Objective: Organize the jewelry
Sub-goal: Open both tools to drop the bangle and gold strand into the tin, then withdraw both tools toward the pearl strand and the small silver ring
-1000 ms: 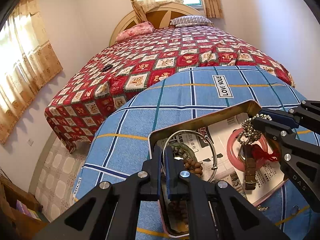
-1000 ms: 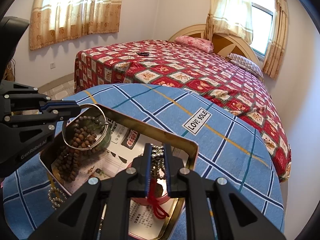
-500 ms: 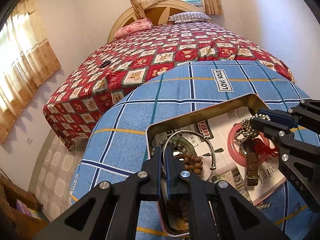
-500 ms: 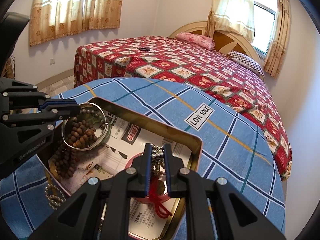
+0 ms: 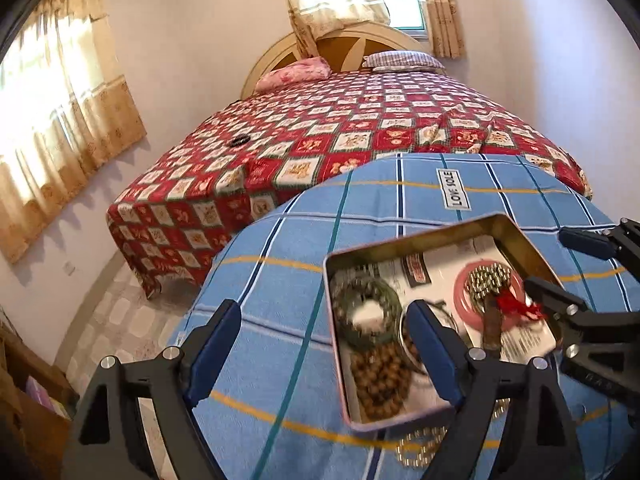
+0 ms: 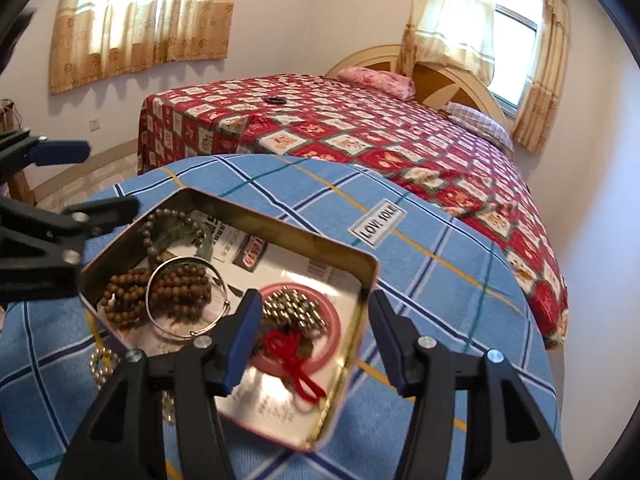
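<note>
A gold metal tin (image 6: 372,272) (image 5: 424,236) sits on the blue checked tablecloth (image 6: 432,248). In it lie a silver bangle (image 6: 182,264), brown wooden beads (image 6: 132,296), a green bead bracelet (image 5: 366,312), a pink ring (image 6: 334,330) and a silver bead string with a red tassel (image 6: 296,312). My left gripper (image 5: 324,344) is open and empty over the tin's left side. My right gripper (image 6: 314,326) is open and empty above the tin's near right corner.
A silver bead bracelet (image 6: 102,364) lies on the cloth just outside the tin's near edge. A bed with a red patterned cover (image 6: 360,128) stands behind the round table. A small dark object (image 6: 274,100) lies on the bed.
Both grippers have opened. The bangle left my left gripper and lies in the tin. The silver bead string with tassel left my right gripper and lies on the pink ring. Both grippers drew back.
</note>
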The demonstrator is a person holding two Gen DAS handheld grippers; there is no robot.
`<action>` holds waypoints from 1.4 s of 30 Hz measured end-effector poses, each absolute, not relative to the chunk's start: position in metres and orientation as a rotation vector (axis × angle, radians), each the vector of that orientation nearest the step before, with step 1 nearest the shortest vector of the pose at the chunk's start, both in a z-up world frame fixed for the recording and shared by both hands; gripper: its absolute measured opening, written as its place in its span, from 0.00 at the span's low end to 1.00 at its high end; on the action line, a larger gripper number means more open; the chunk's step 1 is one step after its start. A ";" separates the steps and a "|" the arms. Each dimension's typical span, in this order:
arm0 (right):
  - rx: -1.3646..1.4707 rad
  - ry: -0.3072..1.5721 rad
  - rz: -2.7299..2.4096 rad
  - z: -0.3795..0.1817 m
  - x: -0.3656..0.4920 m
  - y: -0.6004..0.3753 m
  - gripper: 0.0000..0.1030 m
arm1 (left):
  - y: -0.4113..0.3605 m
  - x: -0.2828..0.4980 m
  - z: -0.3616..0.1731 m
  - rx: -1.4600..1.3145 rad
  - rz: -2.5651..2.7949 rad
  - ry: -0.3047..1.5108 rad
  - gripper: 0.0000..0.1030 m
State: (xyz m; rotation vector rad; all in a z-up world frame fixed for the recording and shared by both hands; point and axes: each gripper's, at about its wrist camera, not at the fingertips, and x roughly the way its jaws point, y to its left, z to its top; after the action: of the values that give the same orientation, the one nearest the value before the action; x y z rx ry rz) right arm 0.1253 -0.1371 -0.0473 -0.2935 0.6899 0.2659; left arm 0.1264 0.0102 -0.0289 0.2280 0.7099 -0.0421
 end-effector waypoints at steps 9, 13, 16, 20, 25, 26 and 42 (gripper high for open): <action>-0.290 0.701 0.237 -0.050 0.087 -0.157 0.66 | 0.011 0.076 -0.053 0.208 -0.022 0.762 0.83; -0.275 0.719 0.229 -0.055 0.071 -0.166 0.68 | 0.003 0.063 -0.065 0.203 -0.041 0.793 0.83; -0.275 0.732 0.224 -0.062 0.059 -0.169 0.71 | -0.007 0.059 -0.072 0.202 -0.059 0.808 0.83; -0.269 0.748 0.218 -0.072 0.048 -0.173 0.71 | -0.020 0.060 -0.080 0.207 -0.058 0.811 0.83; -0.264 0.764 0.215 -0.081 0.040 -0.178 0.71 | -0.030 0.069 -0.090 0.199 -0.060 0.834 0.83; -0.262 0.766 0.212 -0.082 0.040 -0.179 0.71 | -0.033 0.070 -0.092 0.207 -0.061 0.838 0.83; -0.245 0.774 0.237 -0.087 0.030 -0.176 0.72 | 0.015 0.067 -0.113 0.135 0.025 0.912 0.83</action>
State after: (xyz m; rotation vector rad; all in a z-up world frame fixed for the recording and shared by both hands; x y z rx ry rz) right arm 0.0303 -0.1764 -0.0870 -0.2446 0.7744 0.2372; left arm 0.0668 0.0154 -0.1131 0.1350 0.9118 0.0245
